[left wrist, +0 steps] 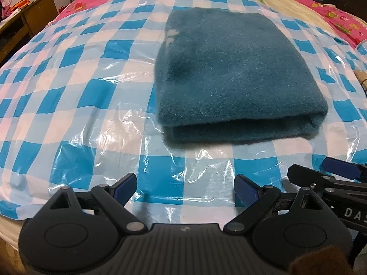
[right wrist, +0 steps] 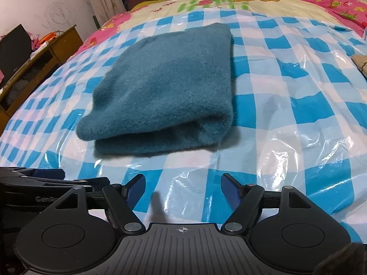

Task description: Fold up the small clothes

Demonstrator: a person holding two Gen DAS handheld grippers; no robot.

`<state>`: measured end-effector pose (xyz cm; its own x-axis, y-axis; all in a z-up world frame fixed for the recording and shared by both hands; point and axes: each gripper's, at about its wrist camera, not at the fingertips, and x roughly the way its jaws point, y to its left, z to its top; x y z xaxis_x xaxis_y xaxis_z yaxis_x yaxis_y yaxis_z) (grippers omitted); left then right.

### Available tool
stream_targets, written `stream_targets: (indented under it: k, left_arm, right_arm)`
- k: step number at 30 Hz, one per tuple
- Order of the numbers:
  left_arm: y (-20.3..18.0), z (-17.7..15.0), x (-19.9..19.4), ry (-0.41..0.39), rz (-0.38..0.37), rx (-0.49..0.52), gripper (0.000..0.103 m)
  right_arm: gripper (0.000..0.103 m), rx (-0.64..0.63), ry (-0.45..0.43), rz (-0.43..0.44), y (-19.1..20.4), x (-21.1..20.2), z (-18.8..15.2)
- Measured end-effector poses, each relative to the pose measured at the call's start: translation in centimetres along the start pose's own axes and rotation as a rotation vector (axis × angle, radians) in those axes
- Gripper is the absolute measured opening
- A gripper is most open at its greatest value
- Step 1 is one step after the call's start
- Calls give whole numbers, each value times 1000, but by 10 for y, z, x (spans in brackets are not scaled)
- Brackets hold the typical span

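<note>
Teal garment (left wrist: 231,73) lies folded (doubled over) on checkered plastic sheet (left wrist: 68,73).

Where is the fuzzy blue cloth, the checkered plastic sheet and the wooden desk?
folded teal cloth (left wrist: 234,68), left wrist view, top layer's middle.
blue checkered plastic sheet (left wrist: 68,87), left wrist view, bare patch left of the cloth.
wooden desk (right wrist: 59,45), right wrist view, its side panel.

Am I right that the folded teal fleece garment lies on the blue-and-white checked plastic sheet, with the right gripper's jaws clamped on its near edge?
Not quite. The folded teal fleece garment does lie on the blue-and-white checked plastic sheet, but the right gripper is not clamped on it. The right wrist view shows its jaws open and empty, short of the garment's near edge, with bare sheet between them.
</note>
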<state>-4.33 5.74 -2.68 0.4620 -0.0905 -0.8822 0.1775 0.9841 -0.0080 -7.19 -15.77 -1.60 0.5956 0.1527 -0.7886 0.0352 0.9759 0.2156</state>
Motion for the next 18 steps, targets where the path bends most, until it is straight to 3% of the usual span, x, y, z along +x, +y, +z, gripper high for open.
stream_targets:
  k: [18]
  left_arm:
    - [-4, -1, -1, -2, -3, 13, 96]
  right_arm:
    - [74, 2, -1, 2, 0, 0, -2]
